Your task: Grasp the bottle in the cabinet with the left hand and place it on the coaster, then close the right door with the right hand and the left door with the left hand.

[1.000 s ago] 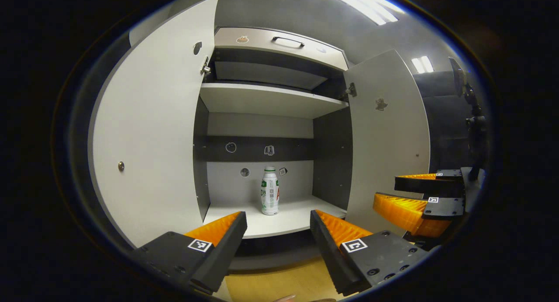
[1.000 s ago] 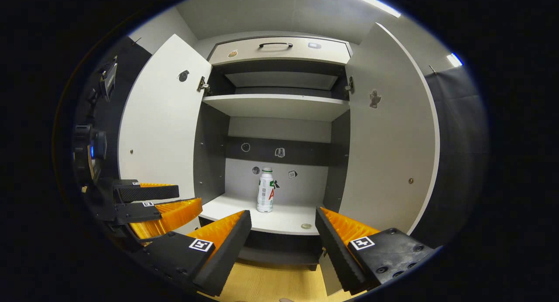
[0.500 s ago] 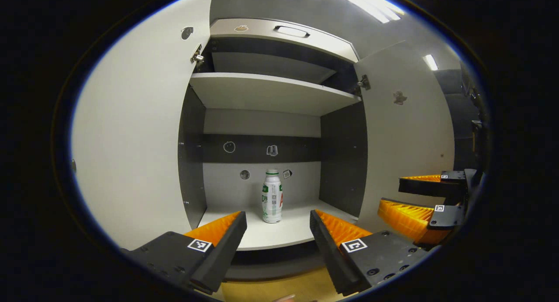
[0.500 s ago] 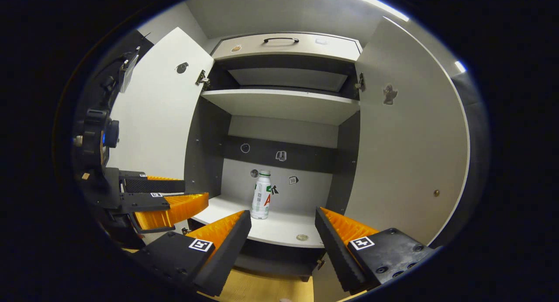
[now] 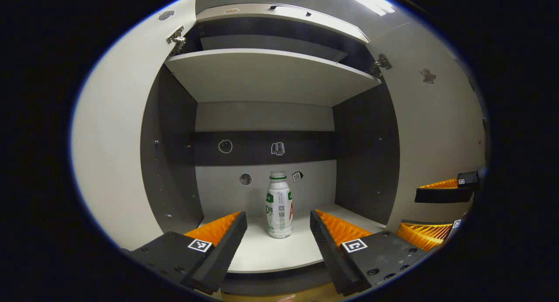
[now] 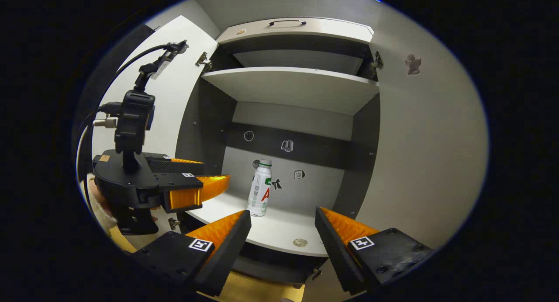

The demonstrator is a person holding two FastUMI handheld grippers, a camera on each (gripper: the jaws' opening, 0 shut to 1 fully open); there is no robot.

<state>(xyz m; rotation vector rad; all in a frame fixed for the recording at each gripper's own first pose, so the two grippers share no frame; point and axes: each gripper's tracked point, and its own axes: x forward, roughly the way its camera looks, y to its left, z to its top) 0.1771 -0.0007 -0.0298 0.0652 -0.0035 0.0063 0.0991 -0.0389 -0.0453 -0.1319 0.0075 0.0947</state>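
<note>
A white bottle (image 5: 279, 206) with a green and red label stands upright on the cabinet's lower shelf (image 5: 257, 256), near the back wall. My left gripper (image 5: 277, 216) is open at the shelf's front edge, and the bottle stands beyond its fingertips, in line with the gap. In the right gripper view the bottle (image 6: 260, 188) sits left of centre and the left gripper (image 6: 216, 171) reaches in from the left, short of it. My right gripper (image 6: 283, 213) is open with nothing between its fingers, in front of the shelf. Both doors stand open.
The left door (image 5: 109, 162) and right door (image 5: 441, 131) flank the opening. An upper shelf (image 5: 270, 74) spans above the bottle, with a handled drawer (image 6: 297, 26) higher up. A small round disc (image 6: 300, 242) lies near the shelf's front edge. A hand (image 6: 99, 208) holds the left gripper.
Both grippers have moved forward toward the cabinet; the left one has advanced most, so the bottle looks larger and nearer its fingertips. Both have stayed open.
</note>
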